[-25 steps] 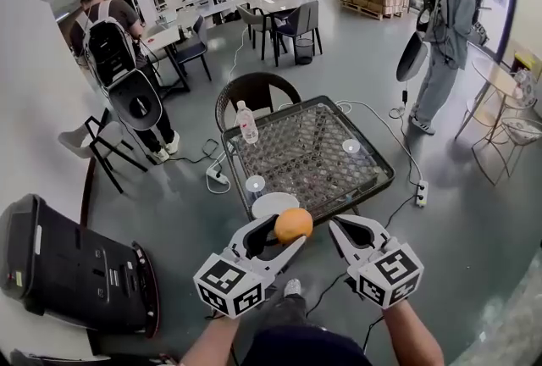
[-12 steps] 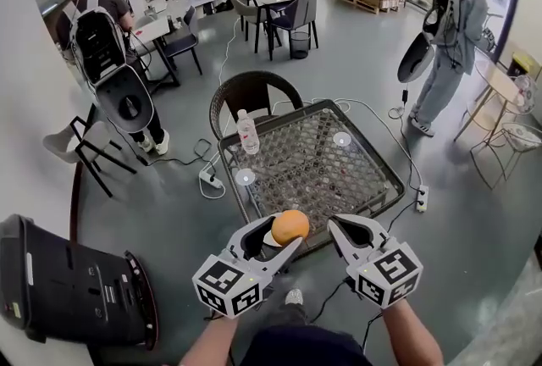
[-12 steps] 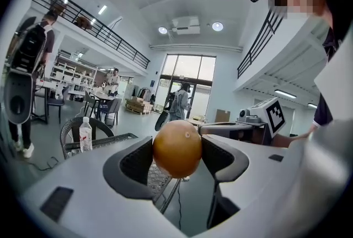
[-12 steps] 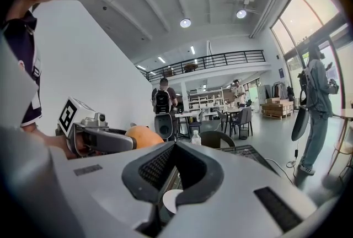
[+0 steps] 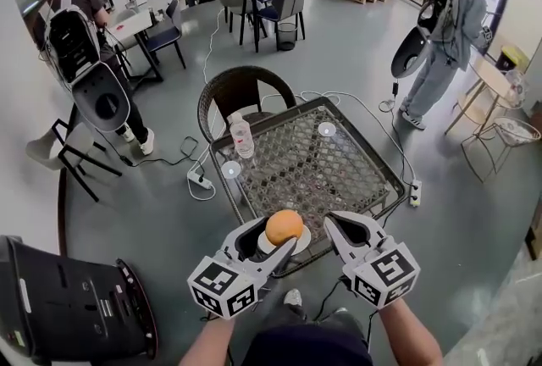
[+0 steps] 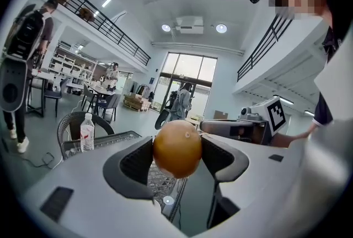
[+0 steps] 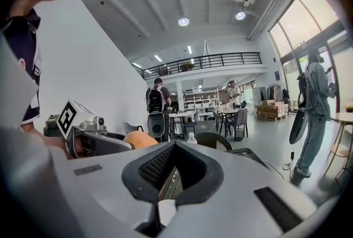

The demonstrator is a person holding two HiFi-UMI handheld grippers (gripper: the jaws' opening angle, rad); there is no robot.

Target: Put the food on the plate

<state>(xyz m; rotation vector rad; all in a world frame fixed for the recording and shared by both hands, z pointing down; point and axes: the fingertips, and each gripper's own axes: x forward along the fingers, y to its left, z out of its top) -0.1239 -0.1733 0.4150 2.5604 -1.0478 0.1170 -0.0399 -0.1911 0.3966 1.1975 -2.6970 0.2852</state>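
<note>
You are mid-carry: the food is lifted but not yet set down. The table (image 5: 339, 178) lies straight ahead of you, and the plate (image 5: 298, 245) sits at its near edge, towards the near-left corner. In the head view the plate is partly hidden behind the orange (image 5: 284, 226). Your left gripper (image 6: 177, 158) is clamped on that orange, one pad on each side, and it looks to be held in the air roughly over the plate. Your right gripper (image 7: 176, 146) has its jaws together with nothing between them, and it hangs just beside the left one.

The next move, I judge, is to lower the orange straight down until it rests on the plate, then part the jaws. It is round, so it may roll off towards the near edge if you let go too high.

A chair (image 5: 241, 97) stands at the table's far edge. A bottle (image 5: 242, 138) stands upright near the far-left corner, with a small round thing (image 5: 231, 169) on the left edge near it. All are well apart from the plate, so nothing blocks the way down.
</note>
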